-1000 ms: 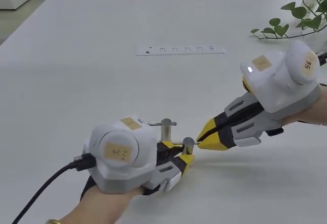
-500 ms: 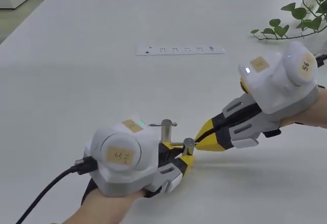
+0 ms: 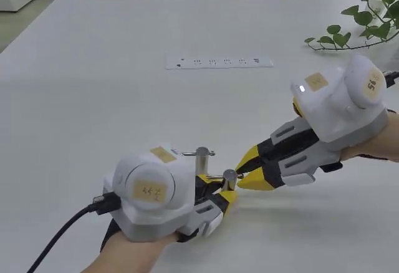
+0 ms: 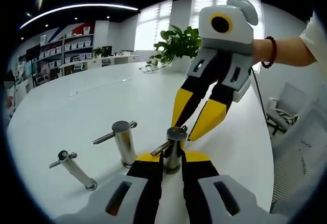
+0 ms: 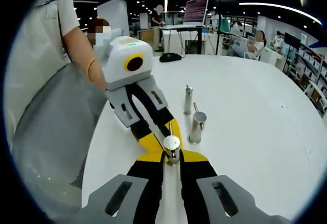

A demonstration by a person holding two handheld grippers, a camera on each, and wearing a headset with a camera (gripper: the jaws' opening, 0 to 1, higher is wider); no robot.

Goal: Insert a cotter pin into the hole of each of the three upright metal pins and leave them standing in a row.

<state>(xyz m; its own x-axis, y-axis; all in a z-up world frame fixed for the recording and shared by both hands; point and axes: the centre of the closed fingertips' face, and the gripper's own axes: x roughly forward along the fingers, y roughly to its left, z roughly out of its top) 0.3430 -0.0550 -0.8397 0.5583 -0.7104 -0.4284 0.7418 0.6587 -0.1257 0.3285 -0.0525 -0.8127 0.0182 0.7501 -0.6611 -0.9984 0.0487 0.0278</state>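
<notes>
Three upright metal pins stand near the table's front edge. My left gripper (image 3: 225,193) (image 4: 171,158) is shut on the nearest metal pin (image 3: 229,176) (image 4: 172,147) (image 5: 171,146), low on its shaft. My right gripper (image 3: 240,176) (image 4: 185,131) (image 5: 172,157) meets that pin's head from the right, shut on a cotter pin (image 4: 159,147) whose end pokes out the far side. The second pin (image 3: 202,158) (image 4: 124,142) (image 5: 197,126) carries a cotter pin. A third pin (image 4: 75,169) (image 5: 188,99) also has one, and leans in the left gripper view.
A white power strip (image 3: 219,62) lies at mid-table. Plant stems (image 3: 349,33) reach in from the back right. A black cable (image 3: 59,239) trails off the left gripper toward the front left. The white table (image 3: 93,111) stretches wide around the pins.
Both grippers stay at the nearest pin. The right gripper's body has sunk a little while its tips remain at the pin's head.
</notes>
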